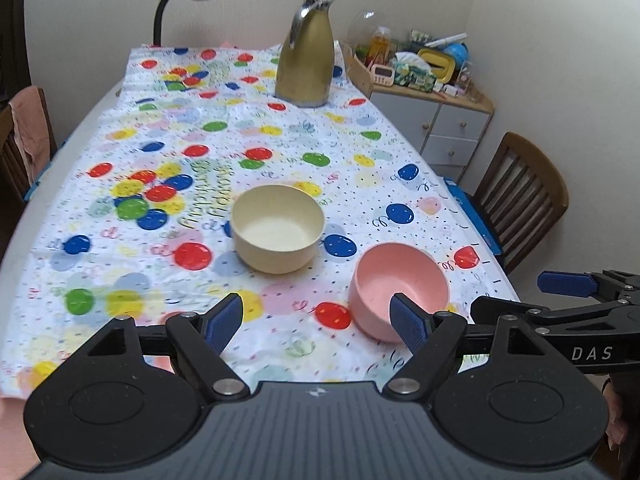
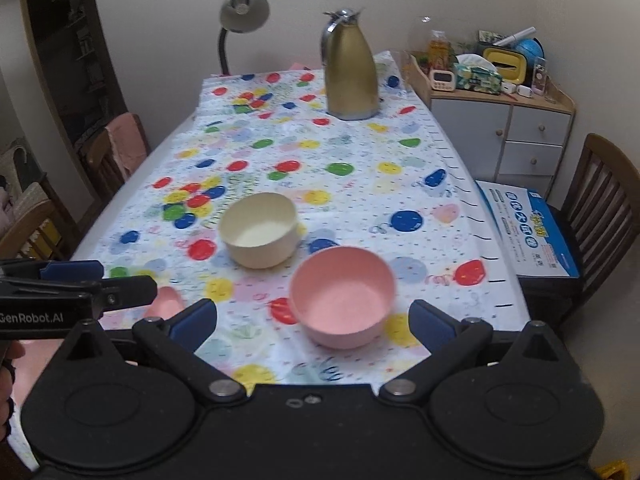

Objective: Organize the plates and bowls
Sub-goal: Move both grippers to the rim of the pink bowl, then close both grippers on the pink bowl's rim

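A cream bowl (image 1: 278, 228) (image 2: 260, 234) stands upright mid-table on the balloon-print cloth (image 1: 160, 140). A pink bowl (image 1: 400, 288) (image 2: 342, 296) sits upright to its near right, apart from it. My left gripper (image 1: 316, 320) is open and empty, short of both bowls; its right pad overlaps the pink bowl's near side in the picture. My right gripper (image 2: 316, 320) is open and empty, with the pink bowl just beyond its fingertips. Each gripper shows at the edge of the other's view: the right one (image 1: 536, 296) and the left one (image 2: 108, 278). A pink item (image 2: 166, 300) lies partly hidden behind the left gripper.
A gold thermos jug (image 1: 306, 60) (image 2: 350, 72) stands at the far end, with a desk lamp (image 2: 242, 12) behind the table. Wooden chairs (image 1: 520, 196) (image 2: 116, 152) flank the table. A blue-and-white box (image 2: 528, 232) lies on the right chair, and a cluttered cabinet (image 2: 500, 120) stands behind it.
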A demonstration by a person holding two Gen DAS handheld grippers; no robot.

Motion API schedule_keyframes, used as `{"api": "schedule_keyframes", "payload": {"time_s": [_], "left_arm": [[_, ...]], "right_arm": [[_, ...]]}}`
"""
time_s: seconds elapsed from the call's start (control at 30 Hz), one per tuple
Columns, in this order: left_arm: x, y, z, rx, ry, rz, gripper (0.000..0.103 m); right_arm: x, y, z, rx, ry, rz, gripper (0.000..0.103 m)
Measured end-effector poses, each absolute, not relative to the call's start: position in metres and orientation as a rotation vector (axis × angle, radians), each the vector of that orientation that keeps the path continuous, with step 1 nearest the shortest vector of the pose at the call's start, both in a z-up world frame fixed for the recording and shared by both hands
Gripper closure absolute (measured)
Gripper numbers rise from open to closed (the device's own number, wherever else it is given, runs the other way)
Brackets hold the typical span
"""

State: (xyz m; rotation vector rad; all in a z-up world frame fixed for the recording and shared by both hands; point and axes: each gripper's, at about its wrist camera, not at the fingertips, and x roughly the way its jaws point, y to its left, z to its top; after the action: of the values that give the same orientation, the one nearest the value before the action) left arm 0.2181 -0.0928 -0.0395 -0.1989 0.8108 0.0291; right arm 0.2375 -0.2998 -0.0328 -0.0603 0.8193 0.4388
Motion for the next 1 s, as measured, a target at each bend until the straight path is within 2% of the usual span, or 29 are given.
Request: {"api": "schedule_keyframes", "payload": {"time_s": [0.27,0.5,0.67,0.77,0.83,0.87,0.93,1.0], "left_arm": [[0.278,-0.117,-0.084,-0.257,0.952,0.052,0.023],[0.313,-0.119,-0.116,-0.312,1.083,0.113,0.023],[0.326,-0.120,-0.125,-0.313,1.105,0.141,0.023],[0.329,-0.123,-0.127,-0.295,1.096,0.160,0.023],[0.332,-0.124,-0.127,-0.290,1.092,0.170,0.033],[0.334,-0.124,-0.128,-0.299,1.096,0.167,0.041],[0.336,-0.125,-0.129,-0.310,1.102,0.167,0.047],[0.338,-0.127,-0.129,-0.312,1.103,0.157,0.059]], "right_arm": [[0.296,-0.322,-0.071,-0.064,0.922,0.400,0.010],[0.337,-0.322,-0.105,-0.021,1.083,0.380,0.027],[0.352,-0.317,-0.121,-0.017,1.157,0.368,0.034],[0.357,-0.315,-0.125,-0.018,1.177,0.376,0.044],[0.361,-0.315,-0.126,-0.016,1.183,0.366,0.052],[0.363,-0.316,-0.127,-0.013,1.187,0.359,0.054],[0.367,-0.316,-0.126,0.001,1.190,0.357,0.063],[0.370,-0.317,-0.125,0.008,1.190,0.361,0.067]]}}
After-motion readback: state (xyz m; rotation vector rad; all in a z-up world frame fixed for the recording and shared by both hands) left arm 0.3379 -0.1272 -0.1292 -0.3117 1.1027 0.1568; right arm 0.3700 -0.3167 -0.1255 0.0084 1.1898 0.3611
